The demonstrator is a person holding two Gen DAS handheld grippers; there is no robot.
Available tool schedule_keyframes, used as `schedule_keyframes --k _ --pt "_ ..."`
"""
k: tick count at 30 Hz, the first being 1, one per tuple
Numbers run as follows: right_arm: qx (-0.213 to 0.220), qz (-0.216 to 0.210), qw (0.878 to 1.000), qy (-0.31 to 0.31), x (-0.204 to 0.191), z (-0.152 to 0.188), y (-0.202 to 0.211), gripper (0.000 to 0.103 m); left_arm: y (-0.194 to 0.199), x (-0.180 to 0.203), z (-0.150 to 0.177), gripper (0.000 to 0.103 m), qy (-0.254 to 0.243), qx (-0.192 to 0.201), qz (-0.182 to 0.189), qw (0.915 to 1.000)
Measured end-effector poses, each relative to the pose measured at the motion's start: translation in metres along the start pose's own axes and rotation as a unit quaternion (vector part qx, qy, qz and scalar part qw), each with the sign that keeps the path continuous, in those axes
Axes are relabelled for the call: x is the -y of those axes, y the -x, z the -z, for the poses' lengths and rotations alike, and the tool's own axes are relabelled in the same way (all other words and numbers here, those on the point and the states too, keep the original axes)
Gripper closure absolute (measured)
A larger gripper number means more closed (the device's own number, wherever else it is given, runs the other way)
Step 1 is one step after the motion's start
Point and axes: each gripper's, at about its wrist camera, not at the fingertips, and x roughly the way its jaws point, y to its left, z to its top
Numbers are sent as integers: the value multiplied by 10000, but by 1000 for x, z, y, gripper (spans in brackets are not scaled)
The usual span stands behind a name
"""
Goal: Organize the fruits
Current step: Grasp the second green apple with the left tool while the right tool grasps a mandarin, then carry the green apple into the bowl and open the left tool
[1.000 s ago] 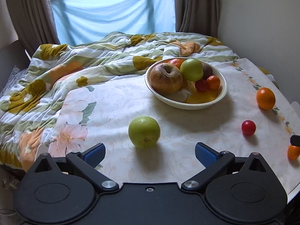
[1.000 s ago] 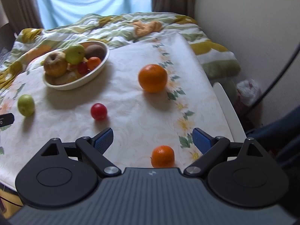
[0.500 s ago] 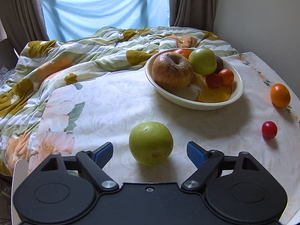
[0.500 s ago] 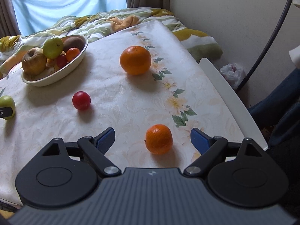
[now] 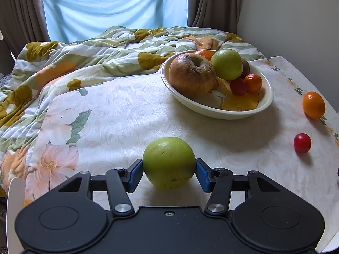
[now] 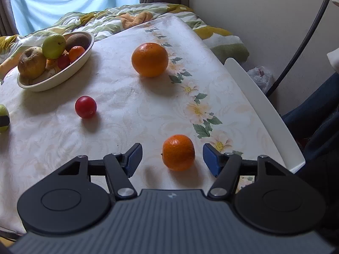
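On the table (image 5: 131, 114), the left gripper (image 5: 168, 172) closes its fingers (image 5: 134, 172) onto a green apple (image 5: 168, 162), pads touching its widest sides. The right gripper (image 6: 172, 158) is closing around a small mandarin (image 6: 178, 152), gaps remaining. Both fruits look firm, smooth and likely to roll.

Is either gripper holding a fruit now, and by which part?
The left gripper, closing, has its pads on the green apple's two sides. The right gripper, closing, only flanks the small orange, not touching.

Green apple (image 6: 3, 117) cut by picture's left edge.
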Motion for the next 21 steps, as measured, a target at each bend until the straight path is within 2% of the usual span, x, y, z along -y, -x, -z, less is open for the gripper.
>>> schedule_keyframes --k 5,8,9,21 --pt "-38 13 10000 -18 2 0 -3 33 5 4 7 45 -38 -8 17 10000" --pt "-80 -15 10000 -24 3 0 -5 52 9 4 10 45 11 -35 94 9999" --pt "-117 -7 9999 3 3 0 -6 54 10 4 10 45 35 -59 142 9999" --pt "-7 -194 9996 210 -5 -12 16 54 55 15 11 45 47 38 410 9991"
